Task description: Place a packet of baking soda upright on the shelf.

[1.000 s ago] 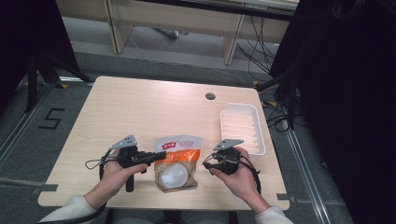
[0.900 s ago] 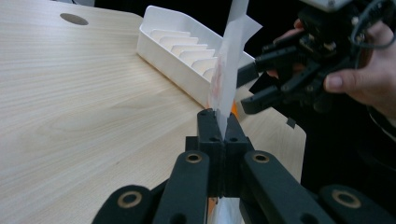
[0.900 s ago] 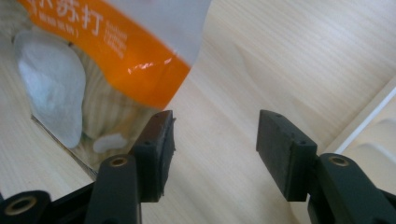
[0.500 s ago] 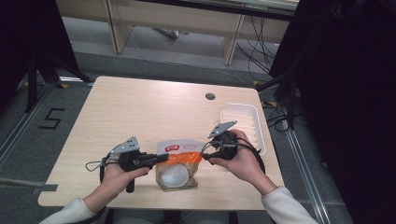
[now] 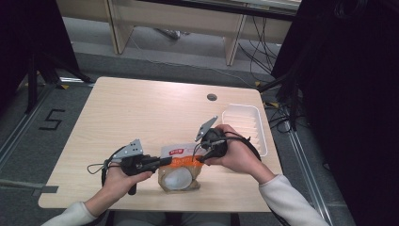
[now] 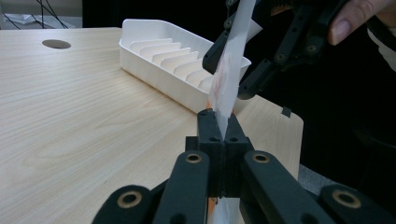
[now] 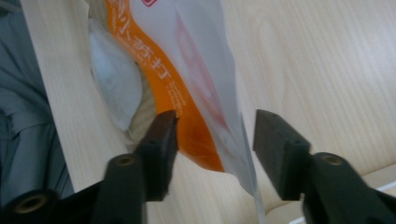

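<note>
While L gripper stays clamped on bag, R gripper rose, jaws closing, apart round bag edge.

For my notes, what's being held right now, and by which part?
The left tool is shut on the snack bag at its top edge; the right tool straddles that edge with jaws apart, not gripping.

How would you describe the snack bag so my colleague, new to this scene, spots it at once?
On the wooden table, look at the near edge between the two hands. The bag lies there, left of the white ridged tray. It alone has an orange band and a clear window showing something round and white.
</note>
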`<state>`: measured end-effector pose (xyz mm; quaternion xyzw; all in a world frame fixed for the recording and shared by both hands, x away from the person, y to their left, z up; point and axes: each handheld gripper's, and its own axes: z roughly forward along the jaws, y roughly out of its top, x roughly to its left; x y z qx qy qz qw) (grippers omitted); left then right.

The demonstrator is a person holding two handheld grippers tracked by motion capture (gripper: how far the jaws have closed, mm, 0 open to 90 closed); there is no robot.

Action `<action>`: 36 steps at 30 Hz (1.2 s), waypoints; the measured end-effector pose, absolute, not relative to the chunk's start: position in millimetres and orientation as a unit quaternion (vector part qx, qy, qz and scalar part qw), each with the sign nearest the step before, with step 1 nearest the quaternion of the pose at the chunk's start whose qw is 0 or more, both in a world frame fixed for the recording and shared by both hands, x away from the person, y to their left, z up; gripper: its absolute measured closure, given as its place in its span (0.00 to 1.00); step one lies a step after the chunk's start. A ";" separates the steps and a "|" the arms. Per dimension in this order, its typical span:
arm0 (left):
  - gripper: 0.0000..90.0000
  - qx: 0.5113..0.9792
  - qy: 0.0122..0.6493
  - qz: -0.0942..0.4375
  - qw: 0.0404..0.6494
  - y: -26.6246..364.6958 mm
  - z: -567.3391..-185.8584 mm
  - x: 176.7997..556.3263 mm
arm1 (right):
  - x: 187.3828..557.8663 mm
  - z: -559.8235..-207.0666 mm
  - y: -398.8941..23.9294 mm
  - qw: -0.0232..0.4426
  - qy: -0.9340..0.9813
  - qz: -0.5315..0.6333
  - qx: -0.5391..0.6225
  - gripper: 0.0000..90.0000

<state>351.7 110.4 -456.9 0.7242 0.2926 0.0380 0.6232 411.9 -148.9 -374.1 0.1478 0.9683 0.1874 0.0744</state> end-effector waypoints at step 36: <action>0.40 0.751 0.316 0.036 0.579 184.6 -480.1 306.2 | 422.1 -346.7 -132.5 0.015 0.995 0.089 0.033 1.00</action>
